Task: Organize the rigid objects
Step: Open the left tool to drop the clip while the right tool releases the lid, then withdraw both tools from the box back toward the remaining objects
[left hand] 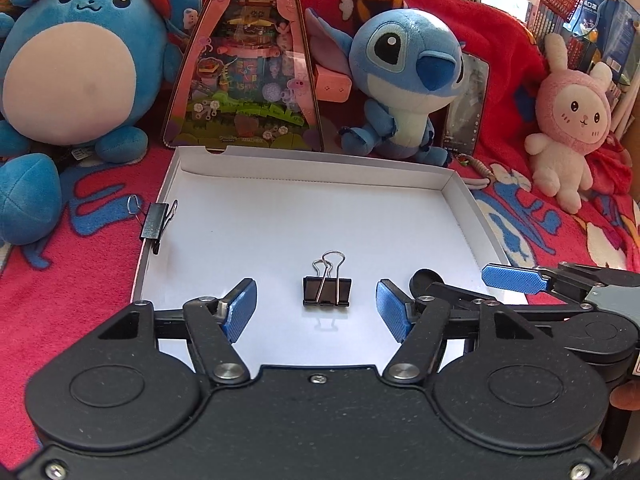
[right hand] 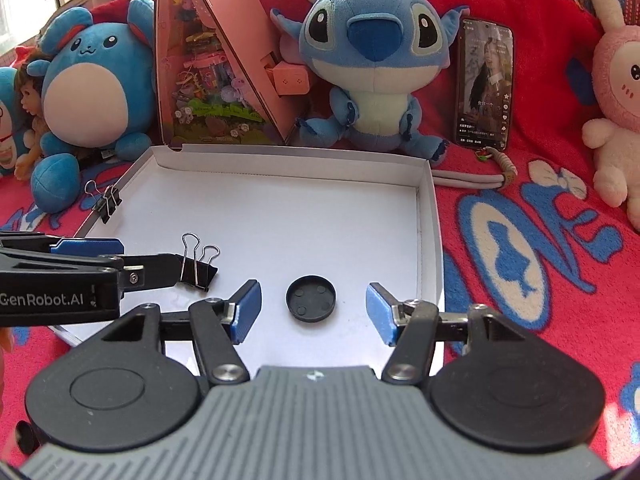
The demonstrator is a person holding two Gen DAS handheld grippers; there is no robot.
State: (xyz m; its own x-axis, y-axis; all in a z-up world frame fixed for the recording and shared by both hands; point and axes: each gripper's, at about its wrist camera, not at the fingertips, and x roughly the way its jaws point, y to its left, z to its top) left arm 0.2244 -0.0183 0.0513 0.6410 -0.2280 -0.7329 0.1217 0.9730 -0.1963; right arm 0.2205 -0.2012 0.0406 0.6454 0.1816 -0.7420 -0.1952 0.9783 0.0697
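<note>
A white cardboard tray [left hand: 460, 208] lies on a red blanket. On its floor lies a black binder clip [left hand: 327, 290], handles up, between the blue pads of my left gripper [left hand: 318, 308]; the pads stand apart from it, open. A second binder clip [left hand: 156, 222] is clamped on the tray's left rim. In the right wrist view a round black cap [right hand: 311, 298] lies hollow side up between the pads of my right gripper [right hand: 314, 312], which is open and not touching it. The first clip [right hand: 198, 268] lies left of the cap, with the left gripper's fingers [right hand: 88, 246] beside it.
Plush toys ring the tray's far side: a round blue one [left hand: 68, 68], a blue big-eared one [left hand: 404, 80] and a pink rabbit [left hand: 572, 120]. A pink triangular box [left hand: 244, 60] and a lit phone [right hand: 486, 80] lean behind the tray. Bookshelves stand beyond.
</note>
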